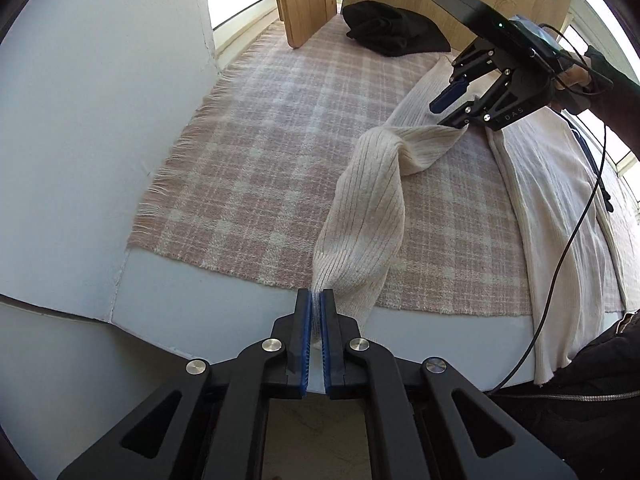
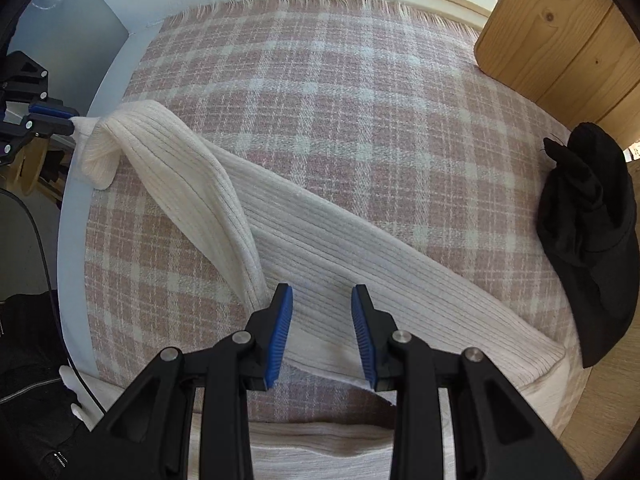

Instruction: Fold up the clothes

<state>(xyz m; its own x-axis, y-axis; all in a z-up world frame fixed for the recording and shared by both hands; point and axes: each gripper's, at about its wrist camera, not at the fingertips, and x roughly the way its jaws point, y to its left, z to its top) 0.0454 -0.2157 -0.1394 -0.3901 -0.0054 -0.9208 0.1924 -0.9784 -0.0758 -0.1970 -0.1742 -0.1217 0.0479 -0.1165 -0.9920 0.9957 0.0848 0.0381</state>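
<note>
A cream ribbed sweater (image 1: 560, 200) lies on the plaid blanket (image 1: 280, 140), its body at the right edge of the left wrist view. One long sleeve (image 2: 360, 240) runs across the blanket and is doubled back on itself. My left gripper (image 1: 316, 296) is shut on the sleeve's cuff end and holds it out past the blanket's edge; in the right wrist view the left gripper (image 2: 60, 120) sits at the far left. My right gripper (image 2: 322, 300) stands open just over the sleeve, its left finger (image 2: 280, 312) against the fold. The right gripper (image 1: 438, 116) also shows in the left wrist view.
A crumpled black garment (image 2: 588, 220) lies at the blanket's far side beside pale wooden boards (image 2: 560, 32). The blanket's fringe (image 1: 172, 168) ends on a white surface (image 1: 80, 160). A black cable (image 1: 568, 260) trails over the sweater. A person's dark sleeve (image 1: 600, 380) is close by.
</note>
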